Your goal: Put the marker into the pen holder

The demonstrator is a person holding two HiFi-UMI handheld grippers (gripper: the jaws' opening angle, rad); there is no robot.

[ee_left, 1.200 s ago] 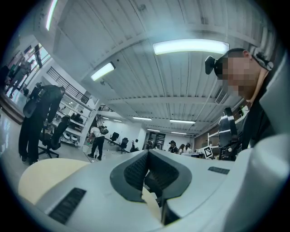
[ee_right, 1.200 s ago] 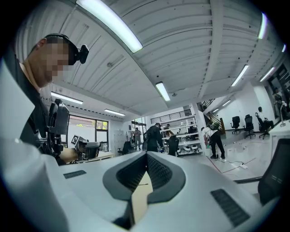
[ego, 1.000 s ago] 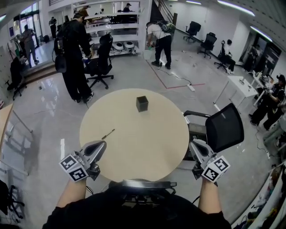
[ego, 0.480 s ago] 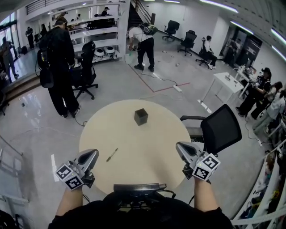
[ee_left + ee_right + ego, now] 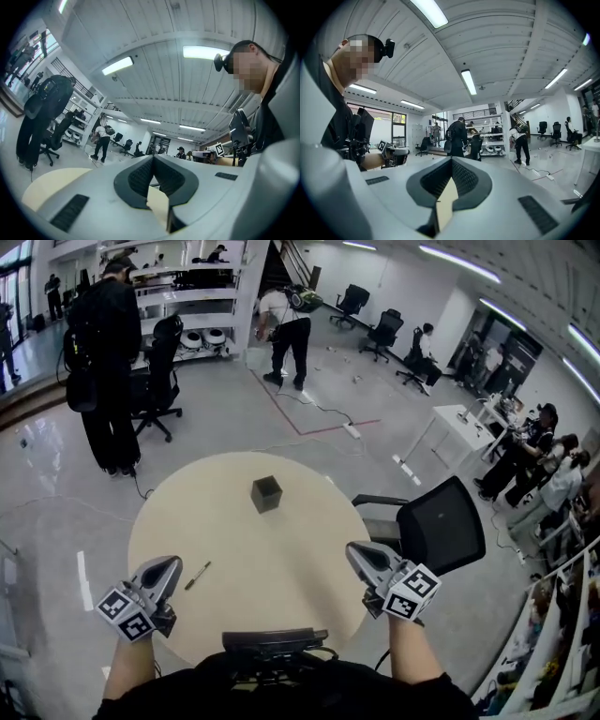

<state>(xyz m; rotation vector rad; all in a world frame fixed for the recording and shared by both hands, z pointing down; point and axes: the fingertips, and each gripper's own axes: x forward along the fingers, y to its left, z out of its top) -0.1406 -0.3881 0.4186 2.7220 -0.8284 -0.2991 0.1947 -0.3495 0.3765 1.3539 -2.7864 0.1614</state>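
A black cube-shaped pen holder (image 5: 267,494) stands on the far half of the round beige table (image 5: 281,559). The dark marker (image 5: 198,575) lies flat near the table's left front edge. My left gripper (image 5: 170,566) hovers just left of the marker, shut and empty. At the table's right front edge my right gripper (image 5: 355,552) is also shut and empty. In the left gripper view the left gripper (image 5: 153,158) has its jaws closed, pointing up across the room. The right gripper (image 5: 451,161) looks the same in the right gripper view. Neither gripper view shows the marker or holder.
A black office chair (image 5: 441,526) stands against the table's right side. A person in black (image 5: 98,362) and another office chair (image 5: 155,381) are beyond the table at the left. A white desk (image 5: 455,427) is at the right. A dark device (image 5: 272,645) sits at my chest.
The head view has swung, so the table and holder sit further left in the picture. Both grippers stay shut near the table's front edge; the marker has not moved on the table.
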